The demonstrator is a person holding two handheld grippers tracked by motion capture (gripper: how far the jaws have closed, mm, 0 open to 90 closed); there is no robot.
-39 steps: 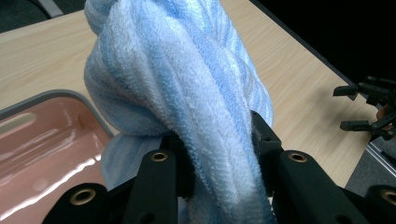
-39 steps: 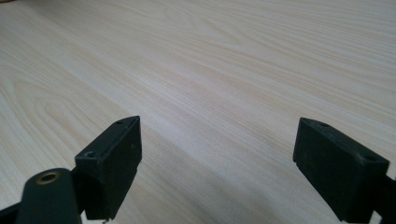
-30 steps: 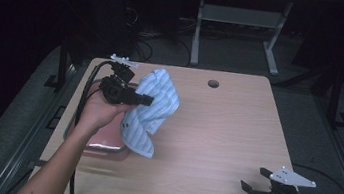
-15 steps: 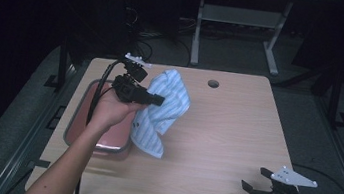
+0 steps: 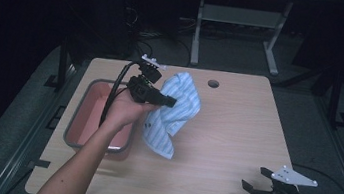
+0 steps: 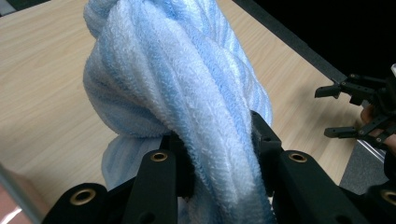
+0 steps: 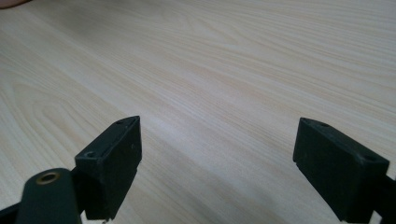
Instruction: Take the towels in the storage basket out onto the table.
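pinching a thick bunched fold of the blue striped towel (image 6: 187, 107), the left gripper (image 5: 165, 100) has its jaws closed on the cloth — in the left gripper view the terry fills the gap between the two black jaws and bulges up above them. gripped by that gathered middle, the towel hangs in a loose twisted drape, and its lower corner (image 5: 163, 149) trails down to the wooden table (image 5: 236, 130) just beside the tray; i can't tell whether that corner rests on the wood or only brushes it. the left hand (image 5: 125, 111) carries the gripper roughly level, over the near edge of the pink tray (image 5: 88, 109) with the grey rim that sits at the table's left side. the tray looks empty, so my guess is the cloth has come out of it and is headed for the open wood, where there is room to lay it flat.

the right gripper (image 5: 255, 186) waits well apart at the near right corner — jaws wide, nothing between them, only bare grain ahead in the right gripper view. it seems parked there to take a free corner once the towel is brought across. the small round hole (image 5: 213, 84) near the far edge plays no part.
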